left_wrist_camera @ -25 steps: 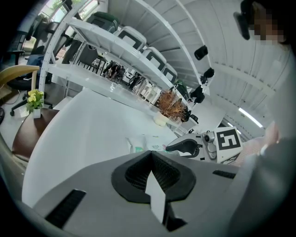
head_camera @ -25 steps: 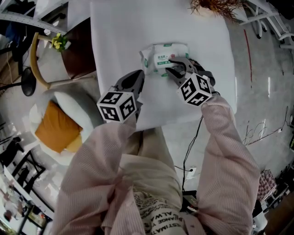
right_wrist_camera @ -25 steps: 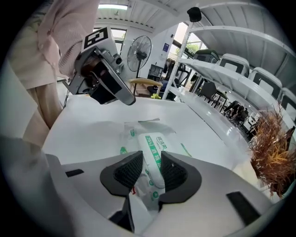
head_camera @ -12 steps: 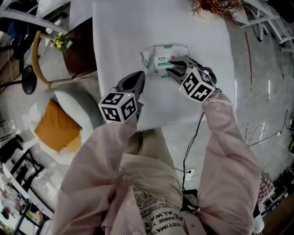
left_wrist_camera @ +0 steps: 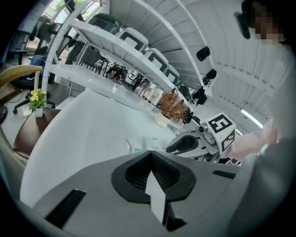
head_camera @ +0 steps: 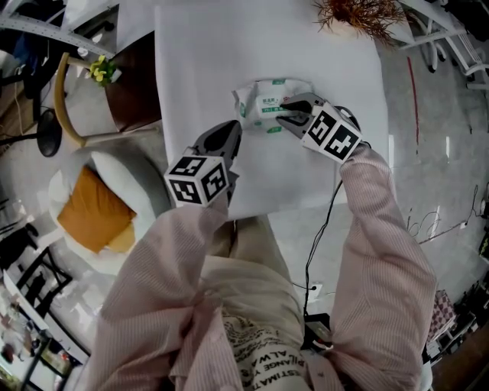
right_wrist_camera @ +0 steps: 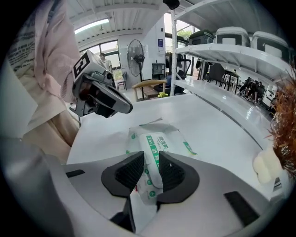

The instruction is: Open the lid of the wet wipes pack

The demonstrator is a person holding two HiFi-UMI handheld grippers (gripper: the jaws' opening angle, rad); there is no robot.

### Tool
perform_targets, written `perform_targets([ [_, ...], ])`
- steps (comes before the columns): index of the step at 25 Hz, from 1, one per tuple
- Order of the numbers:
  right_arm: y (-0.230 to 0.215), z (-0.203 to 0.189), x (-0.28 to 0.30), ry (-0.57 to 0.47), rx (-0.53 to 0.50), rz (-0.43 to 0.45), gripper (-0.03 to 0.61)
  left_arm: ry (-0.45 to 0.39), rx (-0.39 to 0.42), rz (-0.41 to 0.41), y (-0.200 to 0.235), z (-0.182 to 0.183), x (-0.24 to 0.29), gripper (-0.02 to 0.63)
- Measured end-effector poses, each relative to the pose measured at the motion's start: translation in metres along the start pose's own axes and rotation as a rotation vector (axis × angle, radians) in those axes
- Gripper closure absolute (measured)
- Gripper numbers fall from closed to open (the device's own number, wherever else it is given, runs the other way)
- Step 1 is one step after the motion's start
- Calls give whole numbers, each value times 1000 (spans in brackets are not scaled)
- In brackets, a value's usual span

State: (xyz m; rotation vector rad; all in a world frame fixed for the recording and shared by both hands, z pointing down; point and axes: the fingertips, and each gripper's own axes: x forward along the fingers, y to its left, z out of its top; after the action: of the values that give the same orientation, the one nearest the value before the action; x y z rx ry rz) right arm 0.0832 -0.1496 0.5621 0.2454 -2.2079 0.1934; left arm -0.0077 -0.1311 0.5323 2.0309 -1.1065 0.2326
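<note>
- The wet wipes pack (head_camera: 263,103) lies flat near the middle of the white table (head_camera: 199,46), with its green-printed face up.
- The right gripper (head_camera: 289,114) reaches the pack from about 4 o'clock and tilts steeply down onto the end nearest the person.
- In the right gripper view its jaws are closing. The pack's white lid (right_wrist_camera: 155,150) stands in the gap between the ribbed pads (right_wrist_camera: 127,171), and they do not look pressed tight on it.
- The rest of the pack runs away from those jaws toward 12 o'clock in that view, and its crinkled wrapper end rests on the table.
- The left gripper (head_camera: 231,130) is at about 7 o'clock of the pack, just beside it but not touching.
- In the left gripper view the two pads meet along one line, so that tong is closed with nothing in it.
- A dried plant (head_camera: 359,11) sits at the far table edge, at about 1 o'clock of the pack.
- Off the table, yellow flowers (head_camera: 97,69) stand on a chair at 9 o'clock.
- An orange cushion (head_camera: 90,212) lies at about 8 o'clock.
</note>
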Motion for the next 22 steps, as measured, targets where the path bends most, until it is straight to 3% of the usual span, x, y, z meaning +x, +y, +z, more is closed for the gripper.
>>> perform_targets([
  [10, -7, 10, -9, -32, 75, 86, 499, -14, -14, 9, 2, 7, 1, 617],
  [22, -17, 25, -18, -51, 5, 81, 520, -30, -21, 18, 1, 18, 6, 617],
])
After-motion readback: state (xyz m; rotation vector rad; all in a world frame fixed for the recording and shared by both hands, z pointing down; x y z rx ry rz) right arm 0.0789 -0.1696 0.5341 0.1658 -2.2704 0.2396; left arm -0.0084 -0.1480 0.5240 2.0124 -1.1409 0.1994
